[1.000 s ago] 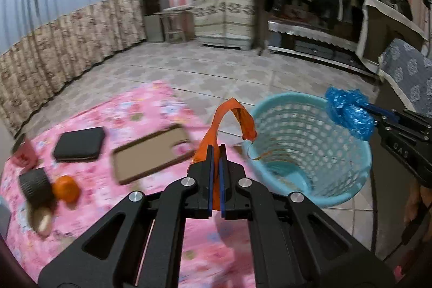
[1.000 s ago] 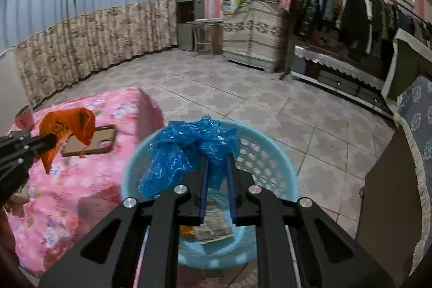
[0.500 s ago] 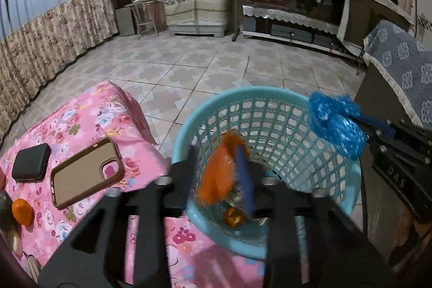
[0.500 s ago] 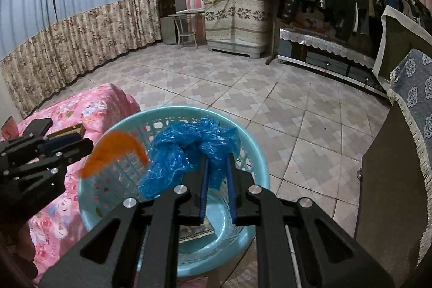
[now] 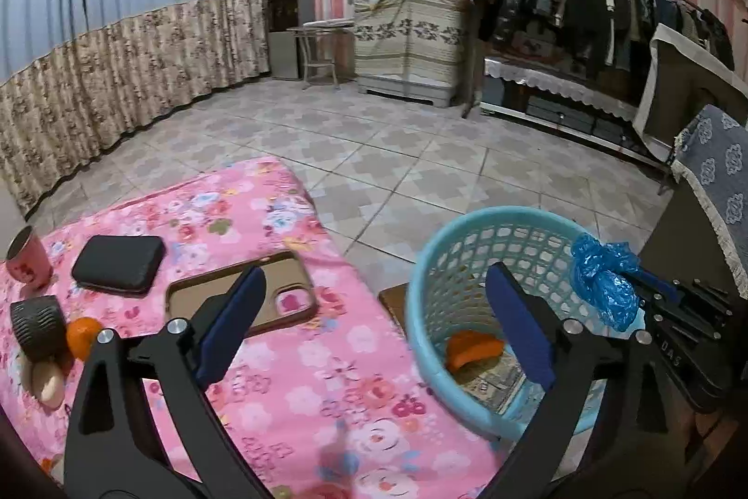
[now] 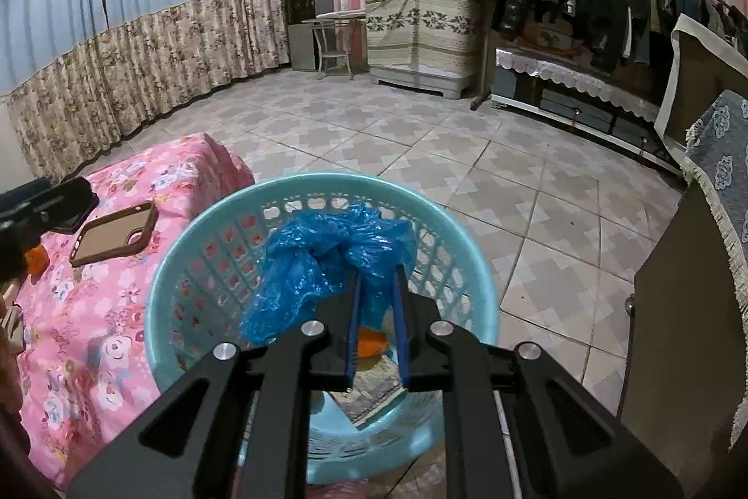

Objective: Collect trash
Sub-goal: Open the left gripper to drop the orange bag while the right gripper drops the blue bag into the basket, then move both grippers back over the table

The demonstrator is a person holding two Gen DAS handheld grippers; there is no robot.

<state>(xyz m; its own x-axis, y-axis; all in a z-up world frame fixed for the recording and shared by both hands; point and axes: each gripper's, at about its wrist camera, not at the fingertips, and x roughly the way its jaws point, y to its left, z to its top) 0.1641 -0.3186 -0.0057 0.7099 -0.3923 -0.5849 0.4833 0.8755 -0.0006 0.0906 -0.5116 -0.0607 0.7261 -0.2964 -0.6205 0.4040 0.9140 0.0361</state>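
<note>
Left gripper point(image 5: 374, 326) spread wide and empty; right gripper point(image 6: 376, 302) pinching a crumpled blue plastic bag point(image 6: 322, 260) over the basket.

The round light-blue perforated plastic basket point(image 5: 420, 312) sits at lower right of the left view, with a crumpled orange plastic scrap point(image 5: 474, 351) on its bottom. In the right view the blue bag hangs above the basket's opening at frame centre. A brown phone case point(image 5: 243, 298) lies on the pink floral cloth point(image 5: 327, 382) to the left.

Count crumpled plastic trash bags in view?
2: orange plastic bag lying inside the light-blue lattice basket; blue plastic bag pinched in the right gripper above it. More may be hidden.
</note>
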